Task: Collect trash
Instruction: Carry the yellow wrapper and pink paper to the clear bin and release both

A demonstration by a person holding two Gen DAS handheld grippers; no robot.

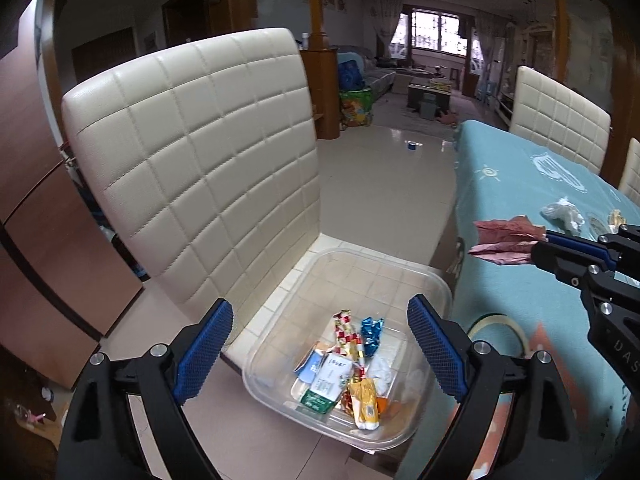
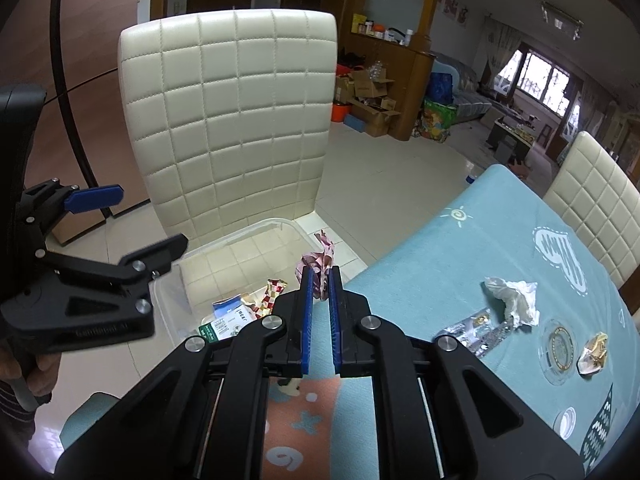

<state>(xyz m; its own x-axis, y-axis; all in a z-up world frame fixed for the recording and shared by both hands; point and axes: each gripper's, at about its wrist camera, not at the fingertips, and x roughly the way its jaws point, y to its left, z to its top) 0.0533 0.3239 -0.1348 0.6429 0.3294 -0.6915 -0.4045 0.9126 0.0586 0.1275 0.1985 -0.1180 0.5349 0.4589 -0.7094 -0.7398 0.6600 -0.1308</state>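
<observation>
A clear plastic container [image 1: 384, 258] sits on the seat of a cream chair [image 1: 192, 152] and holds several wrappers [image 1: 348, 364]. My left gripper [image 1: 320, 320] hangs open above it, with nothing between its blue pads. My right gripper [image 2: 320, 276] is shut on a crumpled pink wrapper [image 2: 318, 258] at the table's edge, just right of the container [image 2: 276, 224]. The left wrist view shows that pink wrapper [image 1: 508, 240] sticking out of the right gripper [image 1: 544, 246]. In the right wrist view, the left gripper [image 2: 152, 216] stands open at the left.
On the blue-clothed table [image 2: 460, 264] lie a white crumpled tissue [image 2: 514, 296], a silver wrapper [image 2: 480, 332], a gold wrapper [image 2: 594, 354] and a clear round lid [image 2: 560, 344]. A second cream chair [image 2: 596, 200] stands at the far side. Tiled floor lies beyond.
</observation>
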